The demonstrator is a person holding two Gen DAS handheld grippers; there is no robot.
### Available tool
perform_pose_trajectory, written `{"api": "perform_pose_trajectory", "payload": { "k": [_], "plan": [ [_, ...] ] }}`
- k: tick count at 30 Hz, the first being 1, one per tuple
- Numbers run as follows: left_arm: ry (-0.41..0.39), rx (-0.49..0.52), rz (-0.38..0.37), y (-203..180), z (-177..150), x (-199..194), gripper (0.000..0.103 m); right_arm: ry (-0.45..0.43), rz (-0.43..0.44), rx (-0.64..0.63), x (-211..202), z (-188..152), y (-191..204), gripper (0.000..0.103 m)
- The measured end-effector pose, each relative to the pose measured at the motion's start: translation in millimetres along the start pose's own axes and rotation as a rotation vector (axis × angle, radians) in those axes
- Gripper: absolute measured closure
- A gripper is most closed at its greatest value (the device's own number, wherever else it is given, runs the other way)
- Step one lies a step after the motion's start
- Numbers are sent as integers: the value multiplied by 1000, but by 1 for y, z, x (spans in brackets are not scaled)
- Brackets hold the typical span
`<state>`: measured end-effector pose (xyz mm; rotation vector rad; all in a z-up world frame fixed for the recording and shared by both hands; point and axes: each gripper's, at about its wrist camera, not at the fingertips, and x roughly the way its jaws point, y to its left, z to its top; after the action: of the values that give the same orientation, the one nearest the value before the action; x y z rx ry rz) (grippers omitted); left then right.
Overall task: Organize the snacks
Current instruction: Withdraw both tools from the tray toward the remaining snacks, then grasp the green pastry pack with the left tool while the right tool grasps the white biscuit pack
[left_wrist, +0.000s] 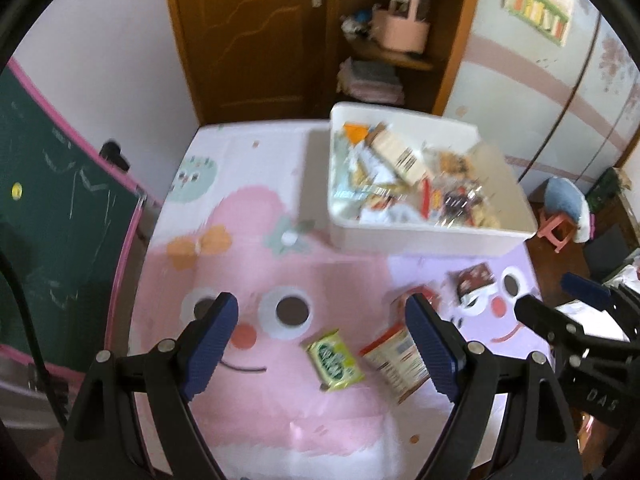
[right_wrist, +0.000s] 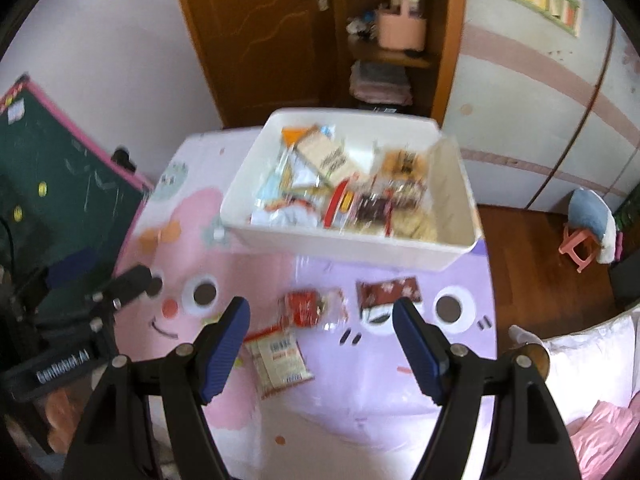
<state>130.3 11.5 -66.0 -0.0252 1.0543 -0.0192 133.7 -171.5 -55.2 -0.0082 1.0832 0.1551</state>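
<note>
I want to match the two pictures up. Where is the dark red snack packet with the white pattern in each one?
Left wrist view: the dark red packet lies at right of middle, on the purple part of the cloth, just below the white bin.
Right wrist view: the same packet lies just right of center, again just below the bin.
Shared landmark: the white bin full of snacks, at the table's far end.

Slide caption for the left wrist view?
Open left gripper above green snack packet on cartoon tablecloth; white bin holds snacks.
</note>
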Motion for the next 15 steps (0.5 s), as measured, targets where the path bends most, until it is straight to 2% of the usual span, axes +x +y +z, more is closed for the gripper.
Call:
{"api": "perform_pose_trajectory", "payload": {
  "k": [7, 15],
  "plan": [
    [99, -32, 48, 9, -33, 55, 18, 138, 80, -19, 61, -44, 3, 29],
    [250, -104, 18, 14, -65, 126, 18, 234, 117, -130, 125, -83, 27, 29]
  ]
}}
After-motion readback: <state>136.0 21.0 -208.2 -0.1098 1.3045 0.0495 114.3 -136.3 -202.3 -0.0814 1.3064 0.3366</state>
